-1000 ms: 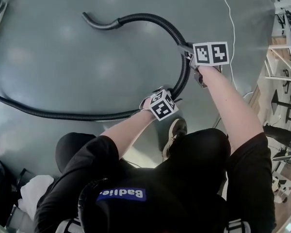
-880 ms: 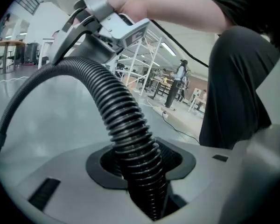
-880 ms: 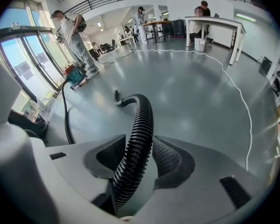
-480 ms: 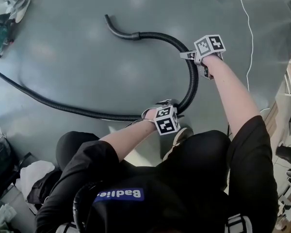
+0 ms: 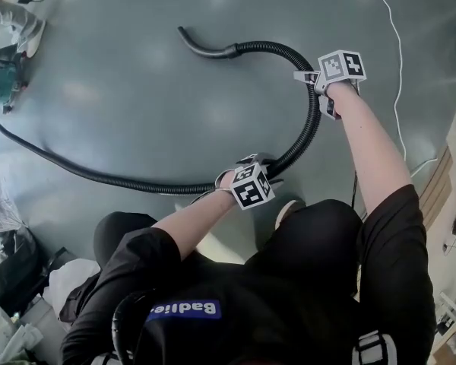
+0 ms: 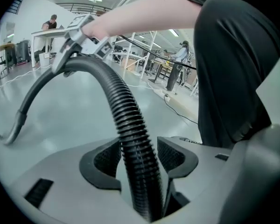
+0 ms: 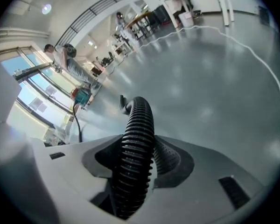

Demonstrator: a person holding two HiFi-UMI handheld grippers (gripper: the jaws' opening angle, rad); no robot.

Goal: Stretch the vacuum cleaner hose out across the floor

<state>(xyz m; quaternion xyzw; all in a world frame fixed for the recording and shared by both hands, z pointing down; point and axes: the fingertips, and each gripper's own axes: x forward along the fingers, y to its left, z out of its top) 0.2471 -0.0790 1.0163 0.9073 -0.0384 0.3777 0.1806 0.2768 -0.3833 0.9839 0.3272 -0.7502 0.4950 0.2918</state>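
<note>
We see the right arm (image 5: 368, 150) reaching nearly straight to the upper right of the frame, the left arm (image 5: 194, 219) bent toward centre. The right gripper (image 5: 310, 78) and left gripper (image 5: 257, 166) each clamp the ribbed black hose (image 5: 308, 131) (it arcs between them), its nozzle (image 5: 201, 46) on the floor (image 5: 137, 105) at upper centre.

The hose (image 5: 308, 128) is black ribbed plastic with a dull sheen on its ridges; its end tube (image 5: 205, 46) is smooth and dark. The floor (image 5: 137, 90) is grey, smooth and glossy, throwing back soft patches of light. The left gripper (image 6: 139, 160) and right gripper (image 7: 140, 160) have matt pale grey plastic bodies, and their dark pads (image 6: 173, 154) bear a fine dotted grain. The marker cube (image 5: 342, 65) looks matt, black on white. The person's sleeve (image 5: 395, 234) is matt black cloth.
</note>
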